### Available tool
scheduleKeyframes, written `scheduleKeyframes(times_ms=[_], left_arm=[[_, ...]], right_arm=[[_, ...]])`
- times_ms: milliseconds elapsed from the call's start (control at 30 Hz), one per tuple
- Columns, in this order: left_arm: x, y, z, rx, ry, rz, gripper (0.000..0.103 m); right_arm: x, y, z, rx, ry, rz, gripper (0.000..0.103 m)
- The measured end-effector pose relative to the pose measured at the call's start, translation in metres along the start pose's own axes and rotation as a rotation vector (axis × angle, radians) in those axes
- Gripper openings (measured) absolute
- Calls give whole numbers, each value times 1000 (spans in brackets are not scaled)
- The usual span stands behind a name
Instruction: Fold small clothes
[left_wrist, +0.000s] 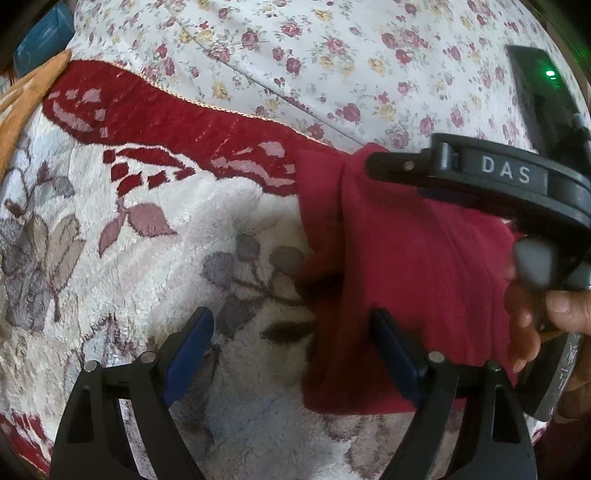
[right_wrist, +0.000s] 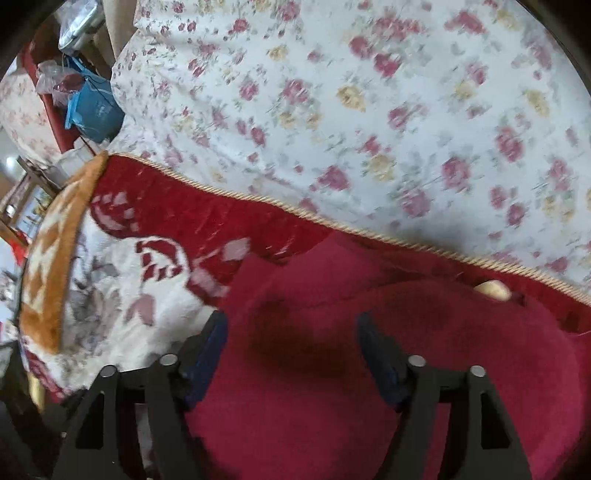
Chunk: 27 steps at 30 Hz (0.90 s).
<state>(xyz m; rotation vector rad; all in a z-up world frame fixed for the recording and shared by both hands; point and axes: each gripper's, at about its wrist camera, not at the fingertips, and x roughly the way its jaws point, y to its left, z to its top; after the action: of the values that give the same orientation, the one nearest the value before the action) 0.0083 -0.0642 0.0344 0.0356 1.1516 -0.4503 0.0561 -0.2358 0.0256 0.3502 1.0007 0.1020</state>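
2 sets of tongs in play and neither has hold of anything right now. My left tongs (left_wrist: 295, 354) are spread wide, hovering over the fleece blanket (left_wrist: 110, 229), with the left edge of the red garment (left_wrist: 399, 258) lying between the blue pads but not pinched. My right tongs (right_wrist: 291, 354) are gaping too, sitting just above the middle of the same garment, nothing clamped.

The garment is lying on the blanket on the bed, right up against the blanket's dark red border, with the flowered sheet (left_wrist: 332, 55) beyond it. I'd guess it's laid flat like that so the next fold has something soft but even underneath (the fleece should stop it sliding).

From the left wrist view its long axis runs from near me away toward the sheet, with a lengthwise crease down it. Which end is the top I can't tell. The right hand (left_wrist: 546, 314) shows at that view's edge.
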Motion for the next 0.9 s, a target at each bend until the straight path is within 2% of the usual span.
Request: scheduleKeyframes(times_ms=[100, 233, 300, 367, 467, 533, 600, 700, 800, 833, 867, 900], left_arm=[[2, 1, 0, -3, 5, -3, 86], [4, -2, 0, 5, 5, 2, 89], [6, -2, 0, 2, 4, 2, 90], [6, -1, 1, -9, 3, -4, 91], [7, -1, 2, -23, -3, -12, 91], [9, -3, 4, -25, -8, -16, 91], [11, -6, 6, -25, -18, -22, 91], [14, -12, 9, -18, -43, -36, 91], [15, -16, 12, -26, -63, -72, 89], [16, -18, 14, -32, -73, -90, 78], [15, -20, 16, -34, -77, -103, 63], [15, -23, 17, -28, -73, -125, 55]], right_arm=[[16, 8, 0, -4, 30, -17, 88], [36, 27, 6, -56, 45, -82, 98], [48, 33, 9, -94, 81, -112, 103], [60, 38, 9, -150, 112, -174, 103], [64, 38, 7, -186, 112, -206, 102], [55, 33, 4, -166, 83, -213, 88], [41, 23, 3, -136, 59, -166, 64], [21, 6, 2, -91, 39, -80, 42], [5, -12, -1, -36, 27, -10, 37], [5, -12, -2, -32, 26, -7, 37], [4, -13, -2, -32, 25, -5, 37], [3, -14, -3, -31, 27, -3, 37]])
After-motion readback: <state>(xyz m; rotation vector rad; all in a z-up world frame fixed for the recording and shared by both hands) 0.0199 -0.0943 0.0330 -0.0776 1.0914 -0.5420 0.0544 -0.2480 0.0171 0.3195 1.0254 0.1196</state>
